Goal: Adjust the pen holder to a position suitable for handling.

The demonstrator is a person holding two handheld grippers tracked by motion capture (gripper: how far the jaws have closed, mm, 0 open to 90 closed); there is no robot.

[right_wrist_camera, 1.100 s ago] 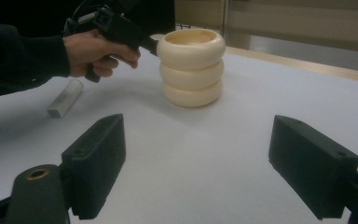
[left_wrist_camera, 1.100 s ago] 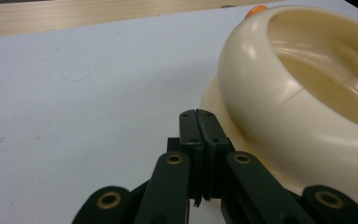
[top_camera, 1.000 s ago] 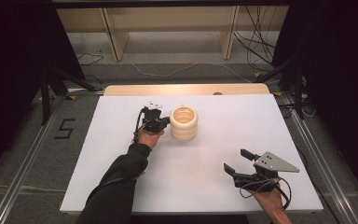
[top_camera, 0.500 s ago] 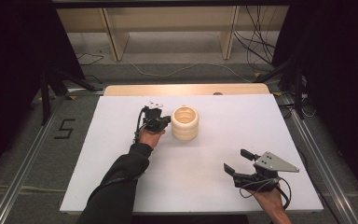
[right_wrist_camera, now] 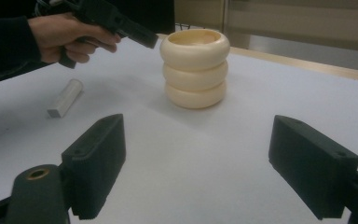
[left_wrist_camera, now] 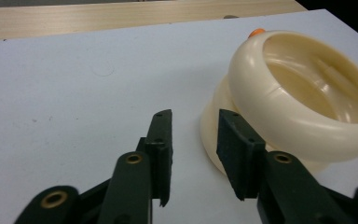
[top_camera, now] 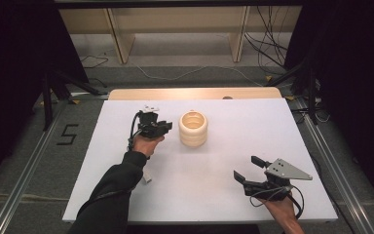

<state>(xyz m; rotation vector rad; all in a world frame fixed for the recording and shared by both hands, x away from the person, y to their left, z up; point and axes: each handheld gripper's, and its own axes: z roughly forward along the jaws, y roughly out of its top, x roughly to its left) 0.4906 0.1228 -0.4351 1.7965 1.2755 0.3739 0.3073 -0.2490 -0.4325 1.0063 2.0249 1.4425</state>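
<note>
A: Start at the tongs. What is the left gripper doing?

B: Its two black jaws stand a little apart with nothing between them, just left of centre in the high view. In the left gripper view the tips sit just beside the lower bulge of the cream, glossy, ribbed pot made of three stacked rounded rings, which takes up the right half of that frame.

A: And the right gripper?

B: Spread wide and empty, at the lower right of the high view, well apart from the pot. Its own view frames the pot at upper centre between the jaws.

A: Where does the pot stand?

B: Upright on the white table top, near the middle of the high view, mouth open upward.

A: How would it handle?

B: Probably light, hollow and stiff, like moulded plastic. The shine suggests slippery, and the bulges would push flat pads off. I would pinch the top rim, one jaw inside the mouth, or close in a groove between rings.

A: Anything else nearby?

B: A small white tube lies on the table at the left of the right gripper view.
</note>
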